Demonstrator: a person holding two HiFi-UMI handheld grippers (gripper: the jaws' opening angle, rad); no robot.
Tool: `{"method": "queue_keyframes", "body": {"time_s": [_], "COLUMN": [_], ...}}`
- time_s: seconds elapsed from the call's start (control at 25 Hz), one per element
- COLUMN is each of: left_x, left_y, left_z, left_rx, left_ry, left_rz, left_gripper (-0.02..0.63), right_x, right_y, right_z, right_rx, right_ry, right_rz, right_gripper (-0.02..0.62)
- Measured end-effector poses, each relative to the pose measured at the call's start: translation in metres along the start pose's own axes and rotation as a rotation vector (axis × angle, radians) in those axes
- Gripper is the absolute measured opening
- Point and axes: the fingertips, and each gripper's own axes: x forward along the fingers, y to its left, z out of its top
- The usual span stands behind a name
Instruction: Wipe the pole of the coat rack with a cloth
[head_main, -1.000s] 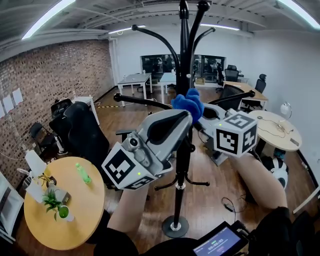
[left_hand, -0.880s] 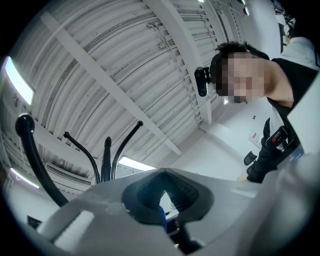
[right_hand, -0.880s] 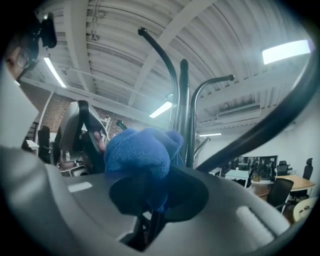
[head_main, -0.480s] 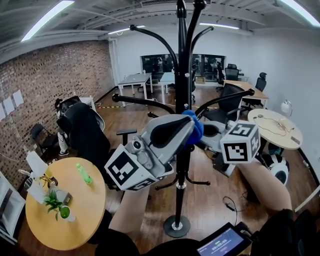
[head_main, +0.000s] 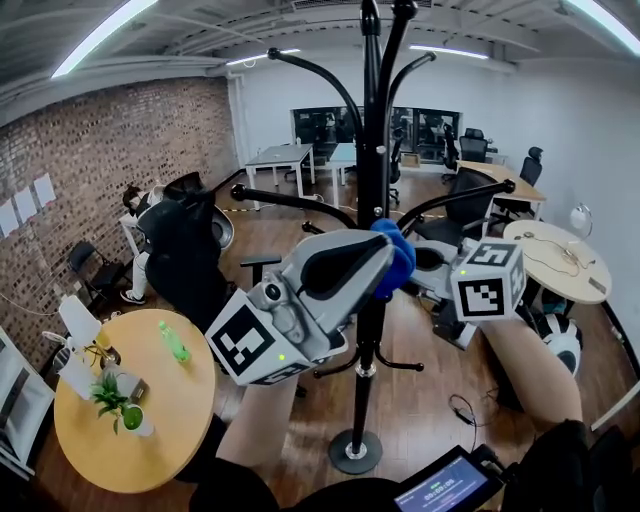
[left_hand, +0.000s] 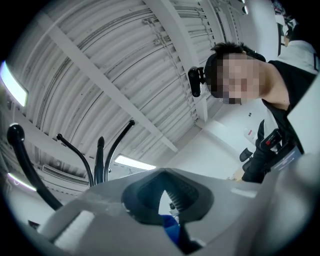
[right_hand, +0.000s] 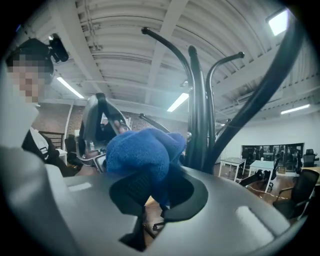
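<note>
The black coat rack pole (head_main: 366, 340) stands in the middle of the head view, on a round base (head_main: 355, 452). A blue cloth (head_main: 395, 262) is bunched against the pole below its lower hooks. My right gripper (head_main: 408, 272) reaches in from the right and is shut on the cloth (right_hand: 140, 152); the right gripper view shows its pads (right_hand: 131, 192) pinching it beside the pole (right_hand: 197, 115). My left gripper (head_main: 372, 262) sits in front of the pole, its jaws closed together with nothing held. In the left gripper view a bit of the cloth (left_hand: 171, 229) shows beyond them.
Curved hook arms (head_main: 300, 203) stick out from the pole at gripper height. A round wooden table (head_main: 130, 425) with a green bottle (head_main: 173, 343) and a plant stands at lower left. A black office chair (head_main: 185, 262) and a seated person are behind it. A pale round table (head_main: 555, 258) is right.
My right gripper has slid the blue cloth down the pole, from above the lower hooks to just below them. The left gripper has hardly moved.
</note>
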Motion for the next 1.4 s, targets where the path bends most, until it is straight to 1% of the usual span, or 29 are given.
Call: {"method": "queue_keyframes", "body": {"time_s": [0.12, 0.2, 0.28, 0.4, 0.48, 0.64, 0.8, 0.92, 1.08, 1.16, 1.2, 1.28, 1.36, 1.4], "left_x": [-0.003, -0.002, -0.001, -0.002, 0.0, 0.008, 0.014, 0.018, 0.023, 0.024, 0.024, 0.025, 0.023, 0.021], "left_y": [0.002, 0.001, 0.001, 0.004, 0.004, 0.003, 0.005, 0.013, 0.021, 0.024, 0.025, 0.027, 0.026, 0.024], "left_z": [-0.008, -0.009, -0.008, -0.008, -0.005, 0.0, 0.005, 0.011, 0.018, 0.019, 0.019, 0.018, 0.012, 0.008], "left_rx": [0.004, -0.007, -0.009, 0.011, 0.015, 0.023, 0.044, 0.058, 0.066, 0.067, 0.062, 0.055, 0.062, 0.069], "left_ry": [0.024, 0.019, 0.021, 0.035, 0.028, 0.025, 0.033, 0.03, 0.015, 0.011, 0.005, -0.002, 0.014, 0.024], "left_rz": [0.006, 0.013, 0.016, 0.01, 0.007, -0.003, -0.015, -0.015, -0.023, -0.019, -0.014, -0.007, -0.012, -0.016], "left_gripper": [0.003, 0.003, 0.003, 0.003, 0.003, 0.003, 0.003, 0.003, 0.003, 0.003, 0.003, 0.003, 0.003, 0.003], "right_x": [0.011, 0.013, 0.008, -0.003, -0.008, -0.025, -0.052, -0.059, -0.059, -0.056, -0.052, -0.039, -0.022, -0.015], "right_y": [-0.018, -0.025, -0.029, -0.031, -0.026, -0.023, -0.013, 0.01, 0.03, 0.026, 0.017, -0.008, -0.031, -0.038], "right_z": [-0.002, 0.003, 0.02, 0.064, 0.101, 0.179, 0.233, 0.258, 0.269, 0.267, 0.262, 0.241, 0.213, 0.198], "right_rx": [0.008, -0.028, -0.069, -0.091, -0.088, -0.091, -0.059, -0.112, -0.188, -0.179, -0.153, -0.092, -0.095, -0.099], "right_ry": [-0.01, -0.028, -0.072, -0.178, -0.263, -0.428, -0.554, -0.596, -0.616, -0.621, -0.612, -0.554, -0.461, -0.425], "right_rz": [-0.026, -0.062, -0.102, -0.142, -0.156, -0.219, -0.19, -0.143, -0.104, -0.104, -0.115, -0.171, -0.234, -0.25], "right_gripper": [0.051, 0.051, 0.051, 0.05, 0.05, 0.05, 0.051, 0.051, 0.051, 0.051, 0.051, 0.051, 0.05, 0.051]}}
